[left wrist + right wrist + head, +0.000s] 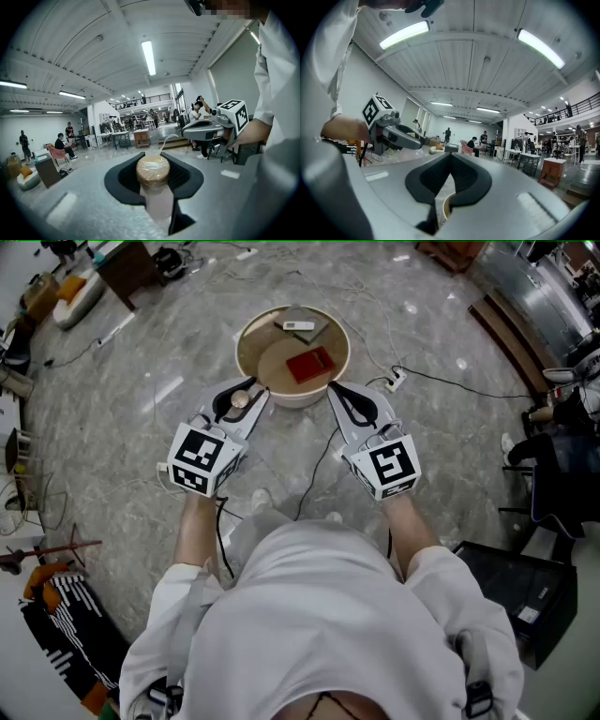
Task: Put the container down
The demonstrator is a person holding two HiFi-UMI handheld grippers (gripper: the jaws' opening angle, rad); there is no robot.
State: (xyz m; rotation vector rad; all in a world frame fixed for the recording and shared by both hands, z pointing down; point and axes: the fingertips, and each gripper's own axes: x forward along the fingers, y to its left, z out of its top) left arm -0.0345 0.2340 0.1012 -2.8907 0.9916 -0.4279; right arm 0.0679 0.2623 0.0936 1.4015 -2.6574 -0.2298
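Note:
The container [240, 400] is a small bottle with a pale pinkish body and a tan, film-wrapped lid. My left gripper [247, 396] is shut on it, just left of the near rim of the round tan table [246, 345]. The left gripper view shows the container [153, 171] upright between the black pads of the left gripper [153, 160], lid at the tips. My right gripper [334, 388] hangs at the table's near right rim, its jaws together with nothing between them. In the right gripper view the right gripper [450, 158] shows only a slice of the table rim [446, 207] below its tips.
On the table lie a red flat object [309, 364] and a white remote [299, 326] on a grey pad. A power strip [395, 381] and cables lie on the marble floor. A black case [520, 601] sits at the right; clutter lines the left edge.

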